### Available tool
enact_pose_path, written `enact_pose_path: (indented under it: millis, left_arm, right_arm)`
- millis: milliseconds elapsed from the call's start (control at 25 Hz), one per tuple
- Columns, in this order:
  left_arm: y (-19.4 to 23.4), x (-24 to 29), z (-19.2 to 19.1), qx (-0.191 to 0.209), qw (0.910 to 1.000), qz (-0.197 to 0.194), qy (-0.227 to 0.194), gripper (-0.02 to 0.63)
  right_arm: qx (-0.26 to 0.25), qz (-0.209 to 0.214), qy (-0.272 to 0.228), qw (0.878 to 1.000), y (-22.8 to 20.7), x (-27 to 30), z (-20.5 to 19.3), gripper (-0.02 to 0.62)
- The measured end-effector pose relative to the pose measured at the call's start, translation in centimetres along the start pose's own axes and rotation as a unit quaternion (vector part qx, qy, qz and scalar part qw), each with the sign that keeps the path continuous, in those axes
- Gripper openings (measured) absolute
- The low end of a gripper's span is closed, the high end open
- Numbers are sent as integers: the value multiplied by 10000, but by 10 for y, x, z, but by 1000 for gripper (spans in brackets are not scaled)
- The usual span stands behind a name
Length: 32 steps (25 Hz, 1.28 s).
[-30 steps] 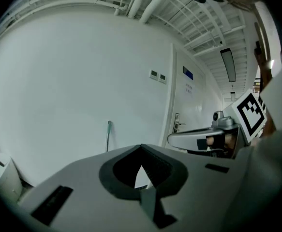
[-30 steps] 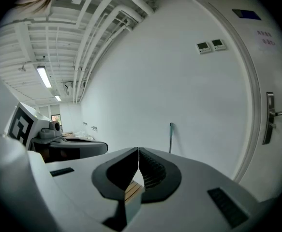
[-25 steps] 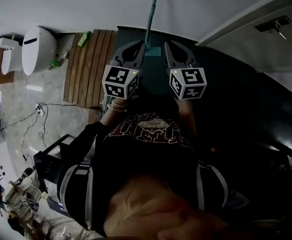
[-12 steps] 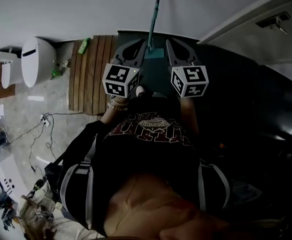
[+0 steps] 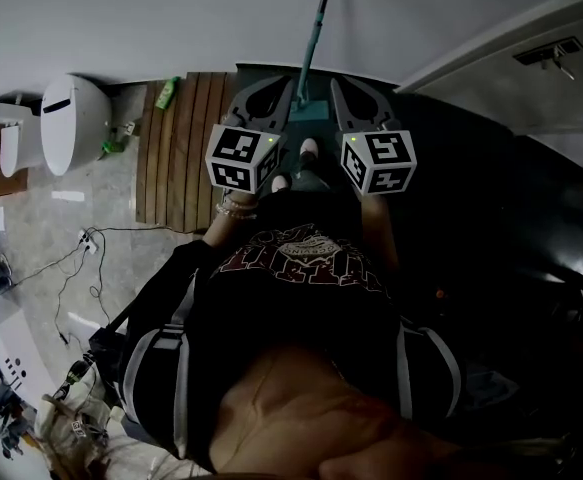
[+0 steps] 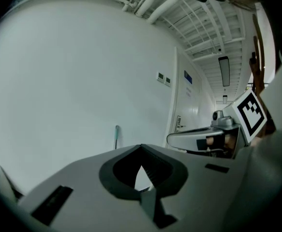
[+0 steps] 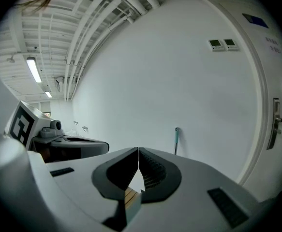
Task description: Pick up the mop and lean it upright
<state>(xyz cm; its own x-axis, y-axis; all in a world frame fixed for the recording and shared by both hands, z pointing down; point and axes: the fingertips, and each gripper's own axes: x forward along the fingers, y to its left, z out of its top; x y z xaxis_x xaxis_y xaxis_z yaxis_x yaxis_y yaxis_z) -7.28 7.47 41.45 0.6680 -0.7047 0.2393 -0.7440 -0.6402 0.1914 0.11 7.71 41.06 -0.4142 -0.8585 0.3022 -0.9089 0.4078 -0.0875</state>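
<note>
Against the white wall (image 5: 171, 18) in front of the person, the mop (image 5: 317, 26) stands upright. Its teal handle leans on the wall and its lower end rests on the dark floor (image 5: 491, 198) at the wall's foot. Both gripper views show the top of the handle against the wall, well apart from the jaws.

The left gripper (image 5: 279, 93) has its jaws together, tip to tip, with nothing between them. It does not touch the mop. The right gripper (image 5: 339, 93) likewise has its jaws together, holds nothing, and is clear of the mop. In the head view the two grippers are side by side, with the mop's lower end showing between their tips.

Two light shoes (image 5: 309, 150) show just below the grippers, on the dark floor.

To the left, a wooden slat mat (image 5: 181, 138) lies at the wall's foot, with a green bottle (image 5: 168, 91) at its far left corner. A white toilet (image 5: 71, 108) stands further left on the pale tiles. A cable (image 5: 81, 233) trails over the tiles nearer the person.

In the right gripper view, a door (image 7: 280, 71) with a lever handle is set in the wall right of the mop.
</note>
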Motion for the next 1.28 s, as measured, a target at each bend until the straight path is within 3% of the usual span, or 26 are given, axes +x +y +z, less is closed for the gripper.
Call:
enact_pose_path:
  millis: [480, 840, 1280]
  left_arm:
    - [24, 74, 18, -59, 9999, 57, 67, 46]
    - [42, 133, 39, -16, 9995, 324, 33, 46]
    - [59, 171, 48, -163, 9976, 665, -41, 46]
  right_arm:
    - [35, 112, 45, 9999, -57, 57, 21, 18]
    - [16, 475, 50, 9989, -102, 107, 37, 18]
    - [-98, 798, 121, 9967, -131, 141, 44, 18]
